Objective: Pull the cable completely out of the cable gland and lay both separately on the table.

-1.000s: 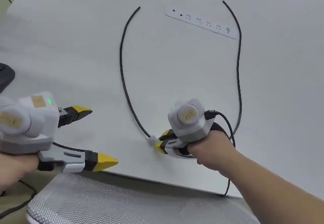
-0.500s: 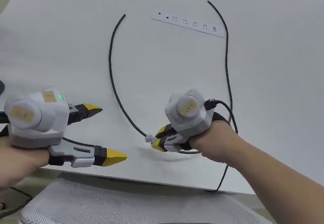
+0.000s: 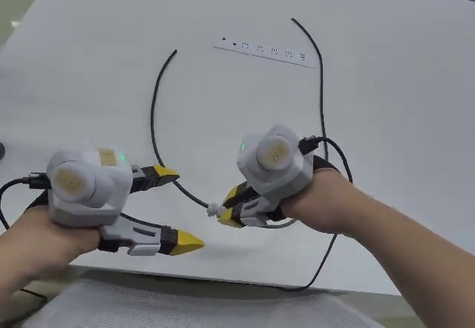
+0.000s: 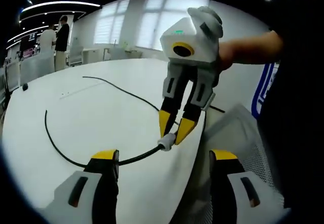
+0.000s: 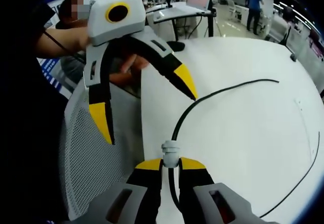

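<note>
Right tongs (image 3: 228, 214) are closed down narrow on the small white cable gland (image 3: 215, 209), near the front edge of the white tabletop (image 3: 386, 120). In the right gripper view the gland (image 5: 171, 152) sits at the yellow tips of the right tongs (image 5: 173, 164) with its back end between them. The thin black cable (image 5: 223, 89) leaves its front and curves away over the tabletop. The cable is threaded through the gland, not pulled out.

Left tongs (image 3: 173, 208) are spread wide and hold nothing. They sit just left of the gland, and the cable passes close by the upper tip. In the left gripper view the gland (image 4: 166, 143) lies ahead, between the two open jaws and apart from both, pinched by the right tongs (image 4: 173, 133) coming down from above.

In the head view one leg of the cable (image 3: 154, 113) runs from the gland up the tabletop to a free end. The other leg loops under the right hand and runs up past the end of a flat white power strip (image 3: 263, 49).
</note>
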`<state>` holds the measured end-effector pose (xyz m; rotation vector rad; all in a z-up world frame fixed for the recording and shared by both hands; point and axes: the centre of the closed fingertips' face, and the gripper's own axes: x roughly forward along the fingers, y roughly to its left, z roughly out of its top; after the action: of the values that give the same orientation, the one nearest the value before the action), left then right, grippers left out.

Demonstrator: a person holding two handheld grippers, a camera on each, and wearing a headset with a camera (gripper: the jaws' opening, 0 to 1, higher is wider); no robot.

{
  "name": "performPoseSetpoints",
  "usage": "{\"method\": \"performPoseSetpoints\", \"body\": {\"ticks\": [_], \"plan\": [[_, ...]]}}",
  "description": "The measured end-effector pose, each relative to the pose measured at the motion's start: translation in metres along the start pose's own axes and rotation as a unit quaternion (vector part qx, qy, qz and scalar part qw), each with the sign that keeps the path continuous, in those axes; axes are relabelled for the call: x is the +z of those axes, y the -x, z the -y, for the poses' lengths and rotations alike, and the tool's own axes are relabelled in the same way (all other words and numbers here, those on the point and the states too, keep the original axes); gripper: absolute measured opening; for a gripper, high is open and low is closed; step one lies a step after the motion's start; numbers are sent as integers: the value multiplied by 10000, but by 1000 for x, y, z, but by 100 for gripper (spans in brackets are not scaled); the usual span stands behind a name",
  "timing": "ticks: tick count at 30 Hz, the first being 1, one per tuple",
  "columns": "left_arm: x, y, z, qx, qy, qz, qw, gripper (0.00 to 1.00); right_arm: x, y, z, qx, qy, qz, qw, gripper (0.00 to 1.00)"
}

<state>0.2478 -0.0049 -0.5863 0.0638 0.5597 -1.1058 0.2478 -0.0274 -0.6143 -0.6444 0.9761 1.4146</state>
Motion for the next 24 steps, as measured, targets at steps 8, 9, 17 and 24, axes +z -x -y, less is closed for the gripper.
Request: {"method": "performPoseSetpoints", "body": {"ticks": [8, 9, 17, 24], "plan": [[5, -5, 6, -250, -298, 54, 9992, 65, 7, 7, -15, 98, 428, -150, 9989, 6], [5, -5, 7, -289, -295, 39, 9991, 64, 7, 8, -17, 111, 440, -146, 9989, 6], [5, -9, 10, -452, -264, 102, 9986, 53, 10, 12, -25, 98, 694, -198, 9973, 6], [6, -11, 16, -679, -249, 140, 9973, 40, 11, 19, -24, 57, 878, -155, 9960, 6]]}}
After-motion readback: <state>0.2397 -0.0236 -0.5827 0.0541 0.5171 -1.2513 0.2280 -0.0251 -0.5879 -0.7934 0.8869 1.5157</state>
